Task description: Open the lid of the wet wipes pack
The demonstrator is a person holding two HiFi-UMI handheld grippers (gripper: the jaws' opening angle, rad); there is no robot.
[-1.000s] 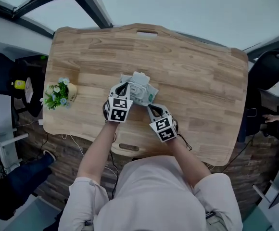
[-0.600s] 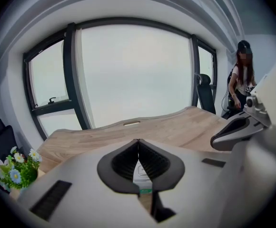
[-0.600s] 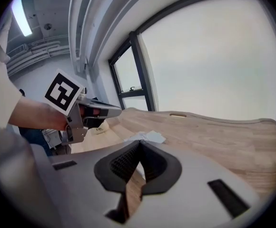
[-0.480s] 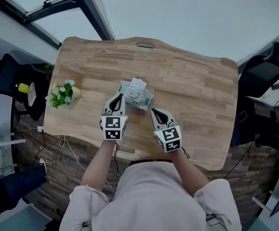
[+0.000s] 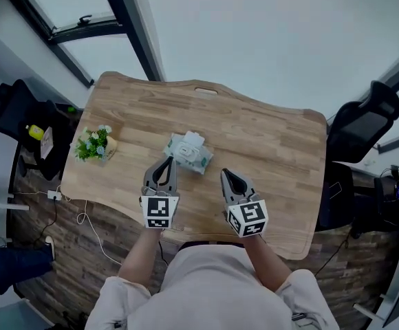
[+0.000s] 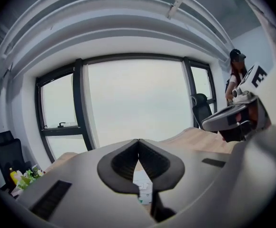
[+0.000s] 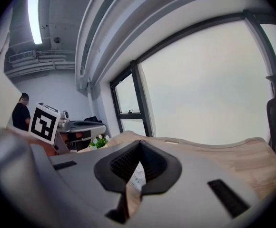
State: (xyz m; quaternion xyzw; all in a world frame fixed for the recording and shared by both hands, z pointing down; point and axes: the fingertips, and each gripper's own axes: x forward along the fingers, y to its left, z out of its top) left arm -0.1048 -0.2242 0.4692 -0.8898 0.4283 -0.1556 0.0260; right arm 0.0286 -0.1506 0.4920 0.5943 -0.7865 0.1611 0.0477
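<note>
The wet wipes pack [image 5: 188,152] lies mid-table on the wooden table [image 5: 275,143], and a white flap [image 5: 194,139] stands up at its far side. My left gripper [image 5: 166,161] hangs shut and empty, raised and apart from the pack's near left. To the pack's near right my right gripper [image 5: 225,174] is also shut with nothing in it. In the left gripper view the jaws [image 6: 138,142] meet at the tips, with a sliver of the pack [image 6: 143,186] below them. The right gripper view shows closed jaws [image 7: 139,143] and a strip of the pack [image 7: 136,176].
A small pot of flowers [image 5: 95,144] stands at the table's left edge. Black chairs sit off the left [image 5: 12,112] and right [image 5: 360,126] ends. A handle slot [image 5: 206,91] marks the far edge. Window frames [image 5: 127,26] lie beyond.
Both grippers have lifted and drawn back from the pack toward the person, staying shut. The pack stays on the table. The head view has risen, showing more of the room.
</note>
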